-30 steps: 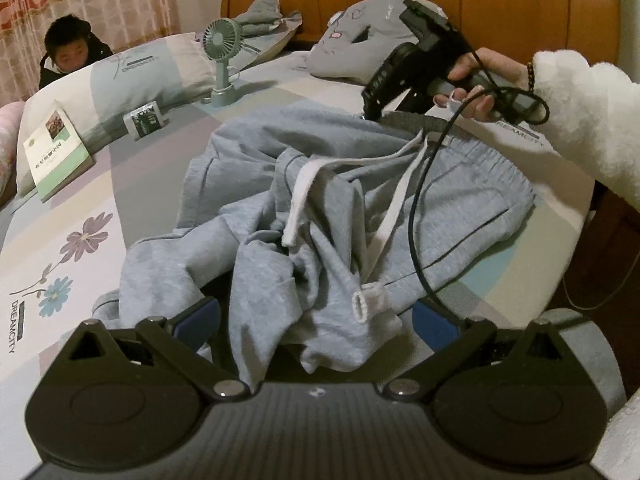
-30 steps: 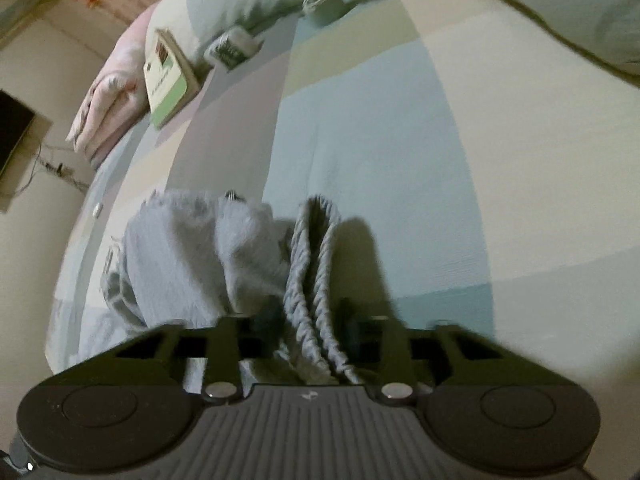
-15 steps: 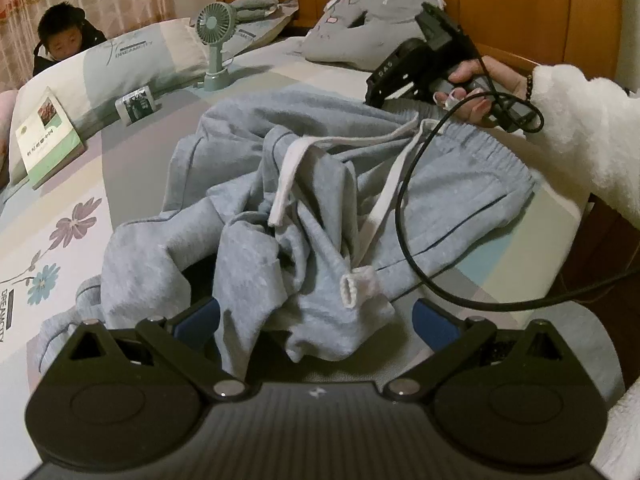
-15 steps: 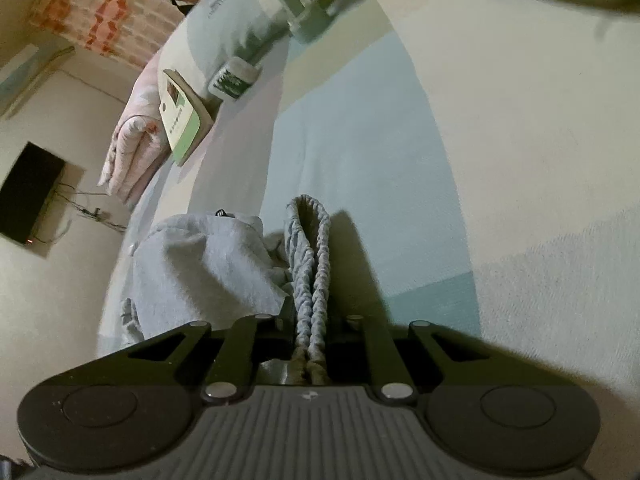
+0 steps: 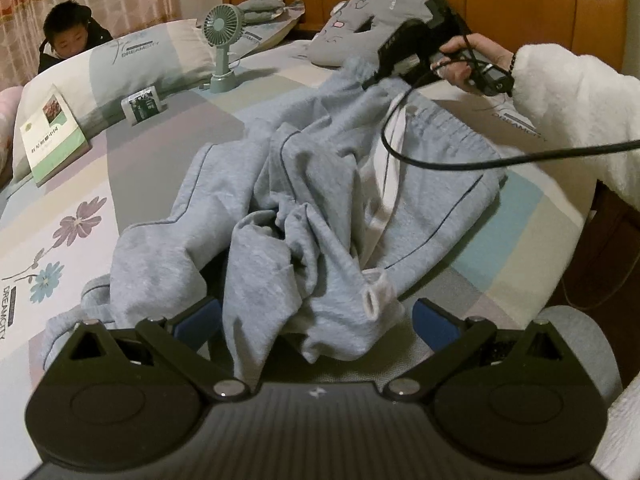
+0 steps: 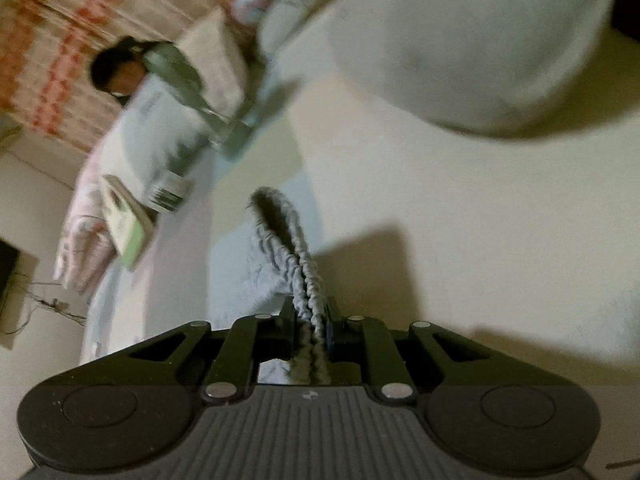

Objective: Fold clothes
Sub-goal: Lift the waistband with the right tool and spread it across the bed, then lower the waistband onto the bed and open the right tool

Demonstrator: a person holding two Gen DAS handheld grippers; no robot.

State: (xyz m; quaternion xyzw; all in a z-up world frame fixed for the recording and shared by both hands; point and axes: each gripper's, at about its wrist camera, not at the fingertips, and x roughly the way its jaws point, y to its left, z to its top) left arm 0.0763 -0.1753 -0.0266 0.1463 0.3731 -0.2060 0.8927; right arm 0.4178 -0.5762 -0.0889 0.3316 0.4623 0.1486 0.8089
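Jaws of the right gripper (image 6: 310,330) were clamped on the waistband (image 6: 298,264); left gripper (image 5: 316,322) jaws stood apart. Grey sweatpants (image 5: 320,200) lay crumpled on the bed (image 5: 72,184), with no fold made.

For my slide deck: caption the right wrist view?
Right tongs shut on the grey pants' waistband, lifted above the bed.

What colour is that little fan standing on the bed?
The fan is pale mint green, clearest in the left wrist view.
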